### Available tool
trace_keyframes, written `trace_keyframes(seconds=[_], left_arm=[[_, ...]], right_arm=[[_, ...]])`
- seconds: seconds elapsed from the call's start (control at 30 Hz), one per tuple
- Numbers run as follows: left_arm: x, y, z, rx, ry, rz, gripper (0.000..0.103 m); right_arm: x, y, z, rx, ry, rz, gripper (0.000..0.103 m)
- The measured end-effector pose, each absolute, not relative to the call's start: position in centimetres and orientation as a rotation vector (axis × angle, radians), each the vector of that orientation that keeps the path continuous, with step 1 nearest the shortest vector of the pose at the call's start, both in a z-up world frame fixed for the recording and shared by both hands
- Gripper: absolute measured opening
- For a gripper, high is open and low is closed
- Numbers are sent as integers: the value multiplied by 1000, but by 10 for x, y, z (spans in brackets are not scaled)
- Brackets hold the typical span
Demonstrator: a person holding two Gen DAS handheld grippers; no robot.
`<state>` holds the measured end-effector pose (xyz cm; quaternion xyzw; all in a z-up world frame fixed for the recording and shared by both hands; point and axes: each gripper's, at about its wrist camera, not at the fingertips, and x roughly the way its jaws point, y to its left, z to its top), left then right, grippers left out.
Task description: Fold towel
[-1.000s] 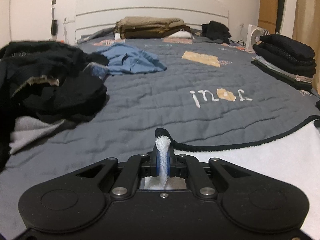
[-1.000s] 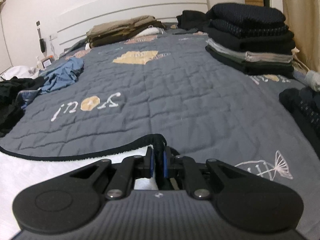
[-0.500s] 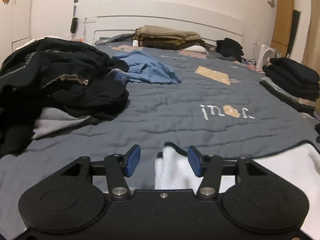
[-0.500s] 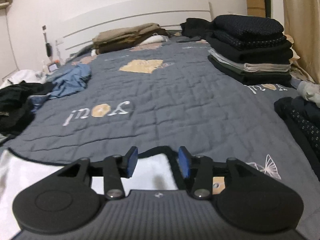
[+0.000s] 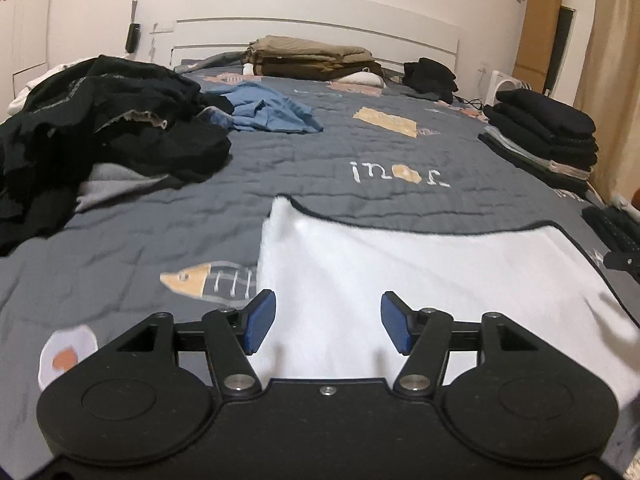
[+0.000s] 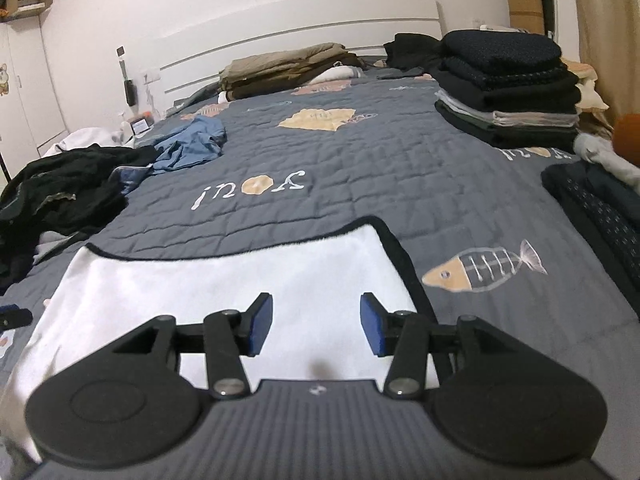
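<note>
Both hand-held grippers parted over a white towel lying on a bed.

Left hand-held gripper [image 5: 328, 327]: jaws have just been opening further, blue pads apart, grasping nothing. Right hand-held gripper [image 6: 316, 329]: likewise parted and empty. Towel [image 6: 240, 280], dark-edged, lies flat on the grey quilt [image 6: 360, 184] beneath both. Beyond: loose dark clothes [image 5: 100, 128] left, folded stack [image 6: 508, 92] right, white headboard [image 5: 320, 36].

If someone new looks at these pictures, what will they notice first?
First, the white towel with a dark border, lying flat on the grey quilt just ahead of both open tools. Next, the heap of black clothes at the left, and the neat folded stack at the right.
</note>
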<state>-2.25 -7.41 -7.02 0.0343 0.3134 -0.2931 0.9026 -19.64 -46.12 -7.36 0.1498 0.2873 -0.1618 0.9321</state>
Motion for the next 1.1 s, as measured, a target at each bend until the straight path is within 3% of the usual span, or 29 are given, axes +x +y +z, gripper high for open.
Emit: trace_keyframes(seconds=[0.17, 0.77, 1.1], left_arm=[[-47, -65, -72, 49, 647, -601, 66], [-115, -39, -82, -67, 670, -606, 77], [-115, -22, -98, -299, 765, -600, 77]], right_arm=[[-225, -449, -76, 334, 576, -341, 48], [-293, -420, -82, 495, 515, -353, 49], [-308, -415, -102, 691, 541, -321, 49]])
